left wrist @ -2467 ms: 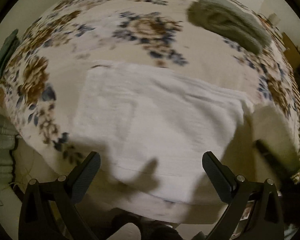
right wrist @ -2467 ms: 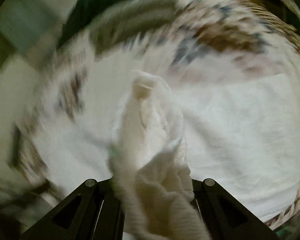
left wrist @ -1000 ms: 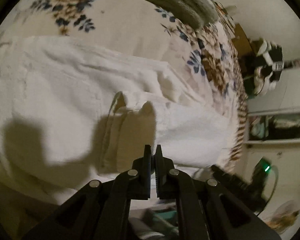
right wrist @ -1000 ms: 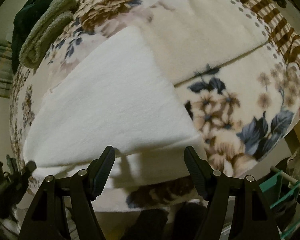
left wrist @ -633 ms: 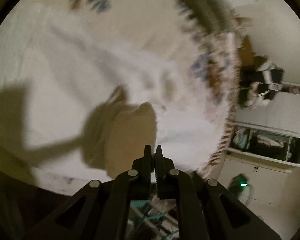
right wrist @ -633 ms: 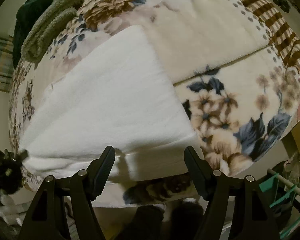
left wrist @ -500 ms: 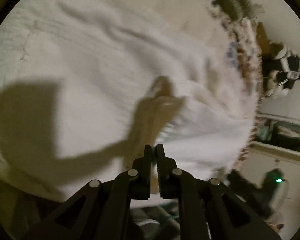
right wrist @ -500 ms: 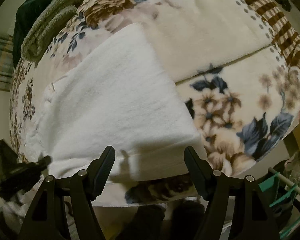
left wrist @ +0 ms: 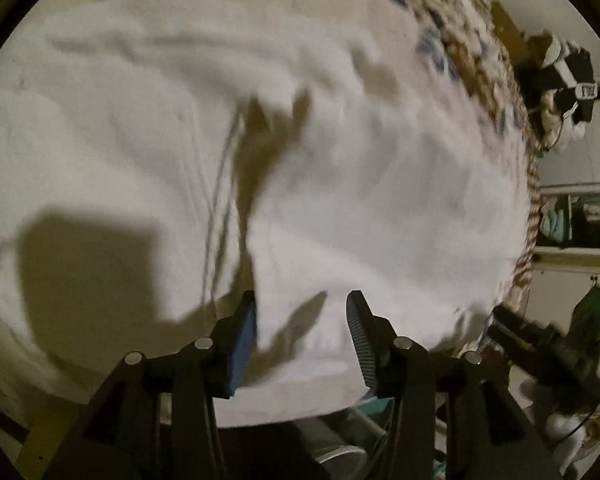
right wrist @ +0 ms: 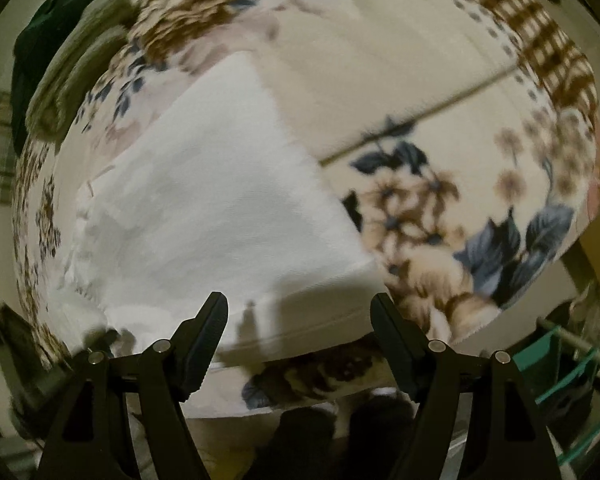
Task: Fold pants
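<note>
White pants [left wrist: 340, 184] lie spread on a floral blanket and fill most of the left wrist view, with a fold edge running down the middle. My left gripper [left wrist: 302, 320] is open just above the pants' near edge, holding nothing. In the right wrist view the pants [right wrist: 220, 208] lie as a flat white slab on the blanket. My right gripper [right wrist: 298, 332] is open and empty over their near right corner. The left gripper shows dimly at the far left of that view.
The floral blanket [right wrist: 440, 128] covers the bed, its edge just below both grippers. A folded grey-green towel [right wrist: 72, 76] and dark clothing [right wrist: 48, 28] lie at the far left. Shelves and clutter [left wrist: 572, 216] stand to the right of the bed.
My left gripper was shut on the pants' fabric, carried it across, and has now opened and let go. The right gripper stays open over the near corner, barely moved.
</note>
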Demonstrator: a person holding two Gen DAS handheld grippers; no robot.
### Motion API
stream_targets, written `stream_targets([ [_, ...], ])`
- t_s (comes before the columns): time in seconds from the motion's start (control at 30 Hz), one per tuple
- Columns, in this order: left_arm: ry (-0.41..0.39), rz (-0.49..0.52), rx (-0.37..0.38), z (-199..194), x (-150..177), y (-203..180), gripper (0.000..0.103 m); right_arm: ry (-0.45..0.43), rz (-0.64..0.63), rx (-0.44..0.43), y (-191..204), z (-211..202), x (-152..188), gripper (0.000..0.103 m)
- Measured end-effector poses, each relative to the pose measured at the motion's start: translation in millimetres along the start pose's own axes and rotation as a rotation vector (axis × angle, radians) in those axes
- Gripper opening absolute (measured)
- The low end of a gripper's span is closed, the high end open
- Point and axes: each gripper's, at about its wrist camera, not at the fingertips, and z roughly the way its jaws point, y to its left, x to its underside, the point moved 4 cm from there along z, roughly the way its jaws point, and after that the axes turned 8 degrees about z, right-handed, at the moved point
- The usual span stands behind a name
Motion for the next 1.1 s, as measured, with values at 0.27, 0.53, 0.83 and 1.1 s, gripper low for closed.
stream_targets([
  [0.27,-0.103,0.120,-0.075,-5,0,-9,0.002,0.006,0.010,0.020,-3,11,6,0.076],
  [0.53,-0.012,0.117,-0.029,-5,1,19,0.003,0.002,-0.032,0.012,14,9,5,0.076],
  [0.83,-0.015,0.078,-0.047,5,-1,20,0.006,-0.034,-0.191,0.107,46,9,13,0.079],
  [1.1,-0.190,0.035,-0.219,-43,-3,26,0.097,-0.101,-0.258,0.250,85,19,23,0.102],
])
